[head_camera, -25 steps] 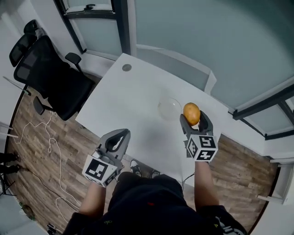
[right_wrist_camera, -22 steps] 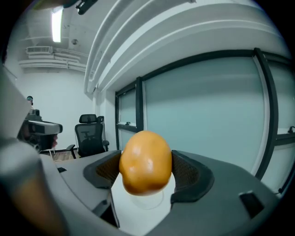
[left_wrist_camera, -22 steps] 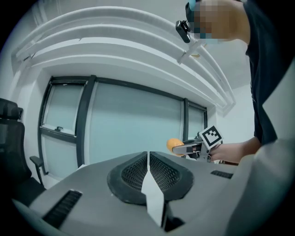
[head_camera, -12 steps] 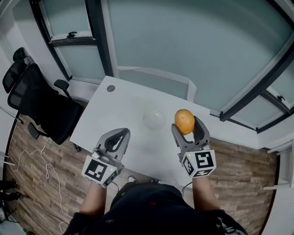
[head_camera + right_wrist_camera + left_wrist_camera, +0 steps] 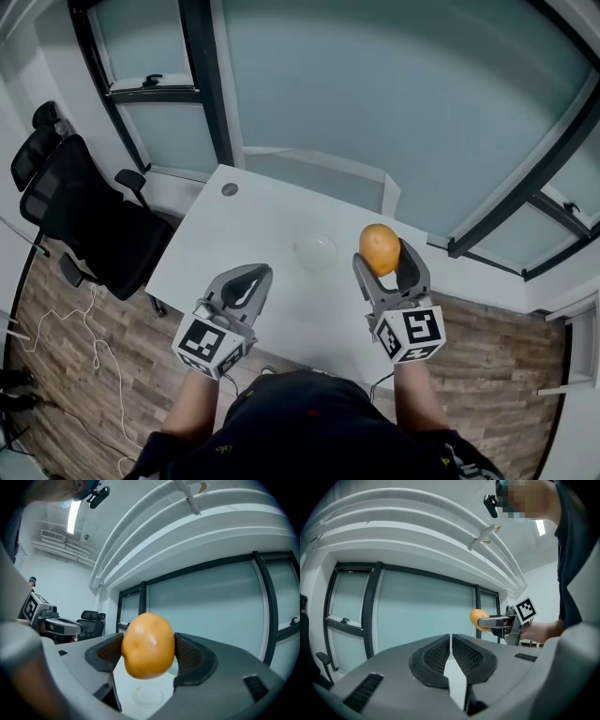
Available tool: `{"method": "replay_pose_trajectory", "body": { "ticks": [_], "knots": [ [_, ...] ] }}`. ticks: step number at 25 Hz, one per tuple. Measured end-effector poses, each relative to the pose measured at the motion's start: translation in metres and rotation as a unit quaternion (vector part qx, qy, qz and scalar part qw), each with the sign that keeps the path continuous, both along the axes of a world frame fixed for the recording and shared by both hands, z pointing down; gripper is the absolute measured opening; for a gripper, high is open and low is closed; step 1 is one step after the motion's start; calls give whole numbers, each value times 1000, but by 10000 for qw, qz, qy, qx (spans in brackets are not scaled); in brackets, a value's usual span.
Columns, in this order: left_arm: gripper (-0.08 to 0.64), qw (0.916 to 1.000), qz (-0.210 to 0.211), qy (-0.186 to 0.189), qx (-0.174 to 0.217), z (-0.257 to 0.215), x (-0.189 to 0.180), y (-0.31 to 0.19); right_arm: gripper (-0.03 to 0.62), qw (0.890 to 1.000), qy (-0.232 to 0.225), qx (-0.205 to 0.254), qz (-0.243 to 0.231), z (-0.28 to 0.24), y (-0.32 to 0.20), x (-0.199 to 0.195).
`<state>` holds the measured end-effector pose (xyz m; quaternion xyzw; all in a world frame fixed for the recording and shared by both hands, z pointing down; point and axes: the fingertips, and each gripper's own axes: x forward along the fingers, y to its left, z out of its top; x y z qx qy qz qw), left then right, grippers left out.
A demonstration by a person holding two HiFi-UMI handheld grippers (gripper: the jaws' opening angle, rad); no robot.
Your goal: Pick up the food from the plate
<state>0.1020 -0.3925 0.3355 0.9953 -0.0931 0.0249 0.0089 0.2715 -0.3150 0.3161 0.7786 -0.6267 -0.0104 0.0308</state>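
Observation:
An orange-yellow fruit [image 5: 380, 249] hangs well above the white table [image 5: 244, 220], clamped between the jaws of my right gripper [image 5: 384, 258]. In the right gripper view the fruit [image 5: 148, 645] fills the gap between both pads. A clear glass plate [image 5: 316, 251] lies bare on the table, left of the fruit; it shows small below the fruit as the plate [image 5: 147, 696]. My left gripper [image 5: 246, 284] is held above the table's near edge, jaws shut with nothing between them [image 5: 451, 649]. The fruit [image 5: 478, 618] appears at its right.
A black office chair [image 5: 80, 220] stands left of the table on the wood floor. Glass partitions with dark frames [image 5: 202, 75] run behind the table. A round cable hole [image 5: 230, 188] sits near the table's far left corner. White cables [image 5: 66, 319] lie on the floor.
My right gripper has lifted the fruit higher above the table and away from the plate over the last second. The head view has swung; the left gripper has hardly moved.

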Motion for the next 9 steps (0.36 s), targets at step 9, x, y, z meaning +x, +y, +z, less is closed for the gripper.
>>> {"method": "replay_pose_trajectory", "body": {
  "ticks": [9],
  "knots": [
    [34,9999,2,54,104,0,-2,-1,357,9999,75,-11,-69,-2,-4,-5]
  ]
}}
